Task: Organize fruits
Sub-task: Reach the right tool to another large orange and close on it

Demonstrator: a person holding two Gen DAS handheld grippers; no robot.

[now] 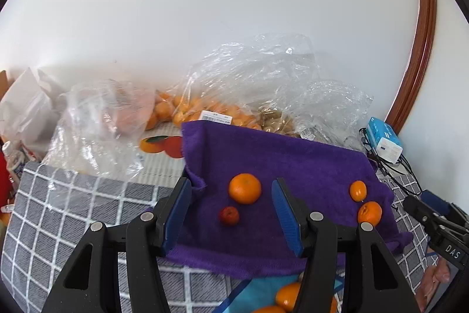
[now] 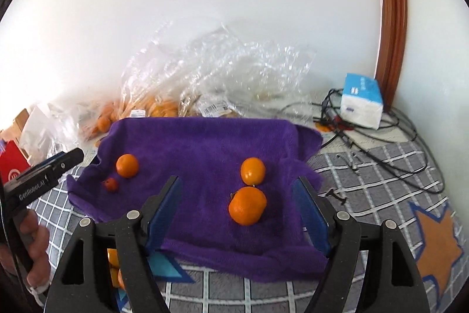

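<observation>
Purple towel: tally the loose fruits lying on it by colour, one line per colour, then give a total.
Orange fruits on the purple towel: 3 (left one, back right one, front right one)
Small red fruit: 1
Total: 4

White letters "DAS" sit on the right hand-held gripper (image 1: pixel 426 206) body at the frame's right edge, "GenRobot.AI" runs along the left hand-held gripper (image 2: pixel 63 159) body, barcode labels on the plastic bags (image 1: pixel 216 116) too small to read.
</observation>
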